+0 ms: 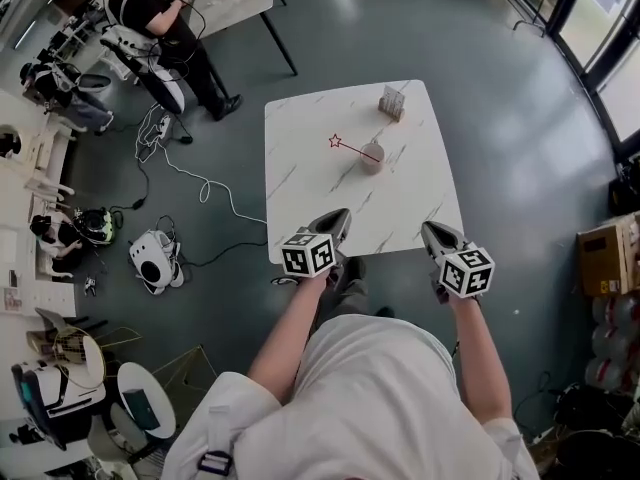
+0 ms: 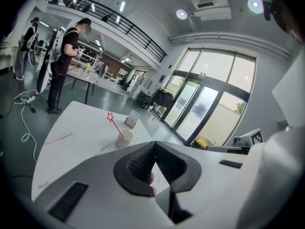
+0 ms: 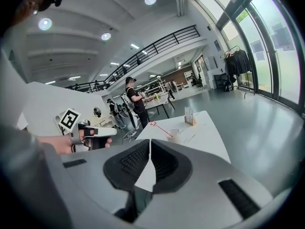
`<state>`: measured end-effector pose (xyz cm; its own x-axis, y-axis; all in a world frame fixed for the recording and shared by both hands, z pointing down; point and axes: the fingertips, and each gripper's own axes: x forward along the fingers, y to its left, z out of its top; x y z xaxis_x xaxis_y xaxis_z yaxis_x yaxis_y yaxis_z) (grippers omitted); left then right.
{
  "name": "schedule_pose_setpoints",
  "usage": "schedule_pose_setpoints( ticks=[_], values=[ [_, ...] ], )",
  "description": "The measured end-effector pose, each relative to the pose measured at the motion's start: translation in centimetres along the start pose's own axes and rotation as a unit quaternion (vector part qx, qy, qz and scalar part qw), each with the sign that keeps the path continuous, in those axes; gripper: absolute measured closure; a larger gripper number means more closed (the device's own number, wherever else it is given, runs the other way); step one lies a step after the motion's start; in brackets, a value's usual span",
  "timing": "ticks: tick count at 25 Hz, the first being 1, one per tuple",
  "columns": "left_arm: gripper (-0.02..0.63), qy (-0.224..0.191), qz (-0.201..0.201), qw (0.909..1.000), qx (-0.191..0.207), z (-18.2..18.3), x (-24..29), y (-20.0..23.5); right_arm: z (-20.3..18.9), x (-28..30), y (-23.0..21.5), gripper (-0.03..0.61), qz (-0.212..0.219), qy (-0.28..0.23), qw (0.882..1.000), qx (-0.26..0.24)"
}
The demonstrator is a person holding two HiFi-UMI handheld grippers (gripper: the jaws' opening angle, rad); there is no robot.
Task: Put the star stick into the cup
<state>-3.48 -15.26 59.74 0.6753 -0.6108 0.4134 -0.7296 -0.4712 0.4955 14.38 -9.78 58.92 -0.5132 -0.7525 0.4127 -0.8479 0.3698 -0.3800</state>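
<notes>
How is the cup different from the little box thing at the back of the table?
The cup is round; the box has straight edges. The cup has the red star stick leaning out of it; the box holds pale flat sheets standing up. The cup sits near the middle of the table; the box sits by the far edge. Both stand upright on the same white table.

Bench (image 1: pixel 300 183): white marble, faint grey veining. Star stick (image 1: pixel 352 148): red. Cup (image 1: pixel 372 164): pale beige. Left tongs (image 1: pixel 344 214) and right tongs (image 1: pixel 429 228): white shells, black ribbed pads, black-and-white square-marker cubes. Floor (image 1: pixel 500 118): dark grey.
</notes>
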Motion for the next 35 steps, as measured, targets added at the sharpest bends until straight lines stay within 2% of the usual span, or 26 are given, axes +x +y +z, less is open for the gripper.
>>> schedule_pose_setpoints(
  ticks=[4, 7, 10, 14, 17, 19, 22, 27, 35],
  values=[
    [0.6, -0.021, 0.042, 0.9984, 0.032, -1.9, -4.3, -0.6, -2.1, -2.0, 1.5, 0.549, 0.015, 0.003, 1.0, 0.0],
    [0.6, -0.036, 0.054, 0.9965, 0.053, -3.3, -7.3, -1.3, -3.4, -3.2, 2.3, 0.549, 0.024, 0.002, 1.0, 0.003],
    [0.6, -0.034, 0.067, 0.9938, 0.082, -4.6, -10.1, -1.3, -3.7, -3.8, 3.5, 0.549, 0.029, -0.003, 1.0, 0.001],
    [0.6, -0.046, 0.085, 0.9919, 0.082, -5.4, -13.2, -0.9, -3.5, -4.0, 4.6, 0.549, 0.035, -0.01, 0.999, -0.007],
    [0.6, -0.048, 0.098, 0.9881, 0.108, -5.2, -14.6, -0.9, -3.1, -3.9, 5.6, 0.549, 0.049, -0.013, 0.998, -0.024],
    [0.6, -0.046, 0.099, 0.9861, 0.125, -5.0, -15.2, -0.8, -2.8, -3.8, 6.5, 0.549, 0.052, -0.013, 0.998, -0.043],
    [0.6, -0.05, 0.092, 0.9864, 0.127, -4.4, -16.1, 0.0, -2.4, -3.3, 7.7, 0.549, 0.05, -0.014, 0.997, -0.062],
    [0.6, -0.053, 0.086, 0.9864, 0.129, -3.0, -16.6, 1.0, -1.1, -2.5, 8.0, 0.55, 0.036, -0.025, 0.998, -0.053],
    [0.6, -0.071, 0.066, 0.9856, 0.138, 0.1, -18.1, 2.6, 1.3, -2.1, 10.4, 0.551, 0.021, -0.041, 0.996, -0.077]
  ],
)
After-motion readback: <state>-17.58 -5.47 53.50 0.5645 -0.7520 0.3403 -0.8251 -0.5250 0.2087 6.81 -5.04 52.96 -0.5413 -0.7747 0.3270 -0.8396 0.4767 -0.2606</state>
